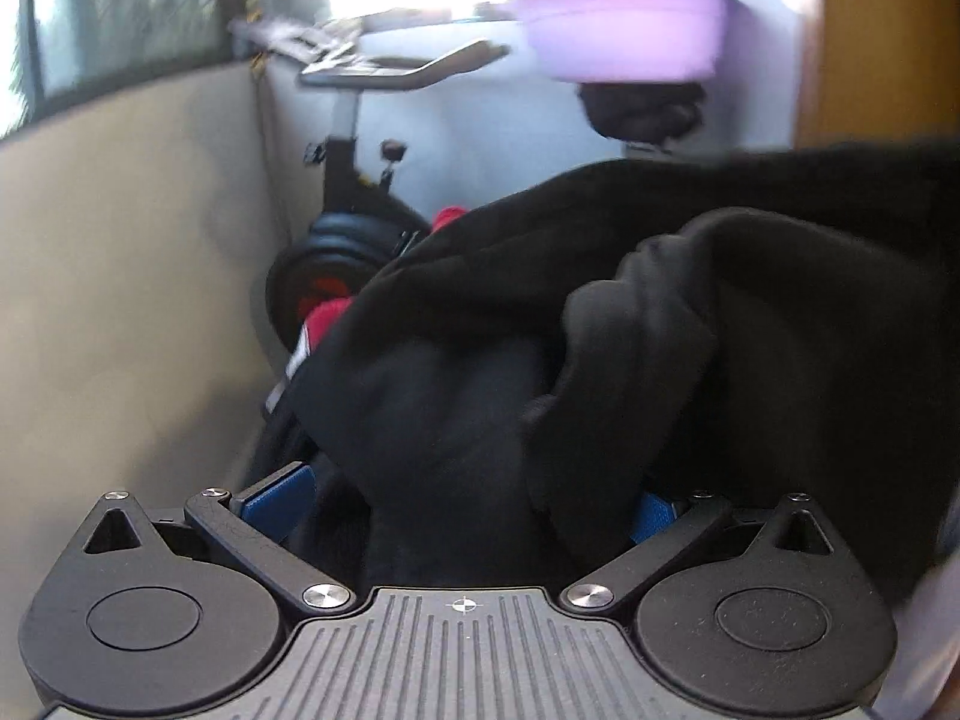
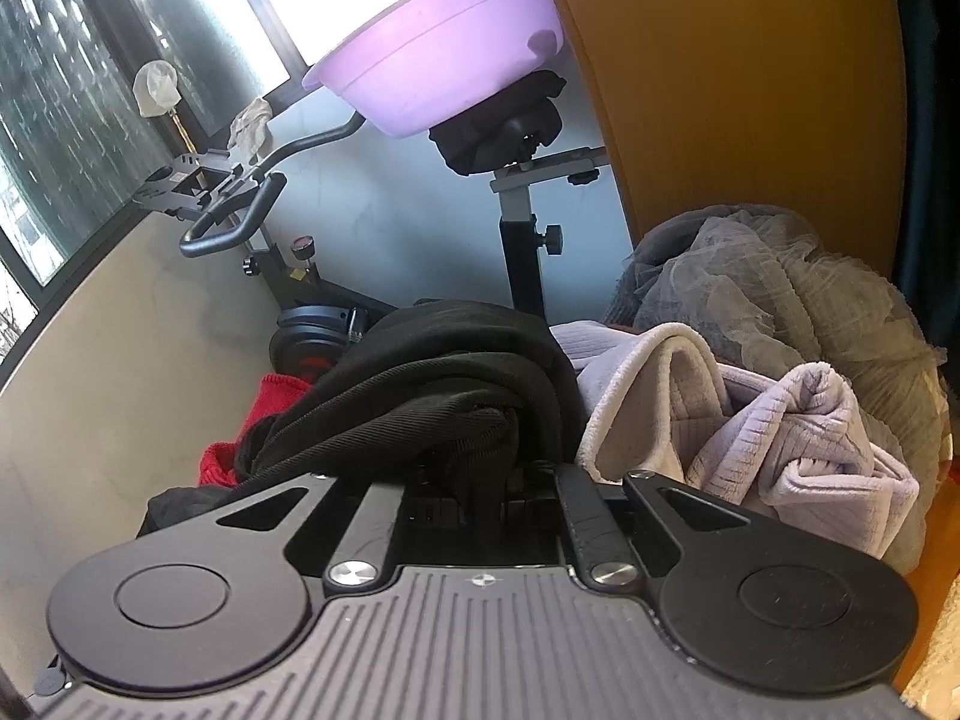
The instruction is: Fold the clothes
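Note:
A black garment (image 1: 600, 276) fills the middle and right of the left wrist view in loose folds. My left gripper (image 1: 468, 501) stands open, its blue pads (image 1: 279, 501) far apart, and the black fabric lies slack between them. In the right wrist view the same black garment (image 2: 432, 384) is bunched in thick ribbed folds right over my right gripper (image 2: 480, 471). That gripper is shut on the cloth, and its fingertips are hidden under the fabric.
An exercise bike (image 2: 240, 222) stands behind the clothes with a purple basin (image 2: 438, 60) on its saddle. A heap of lilac and grey clothes (image 2: 780, 372) lies to the right, a red garment (image 2: 264, 408) to the left. A beige wall (image 1: 120, 300) is on the left and an orange panel (image 2: 720, 90) on the right.

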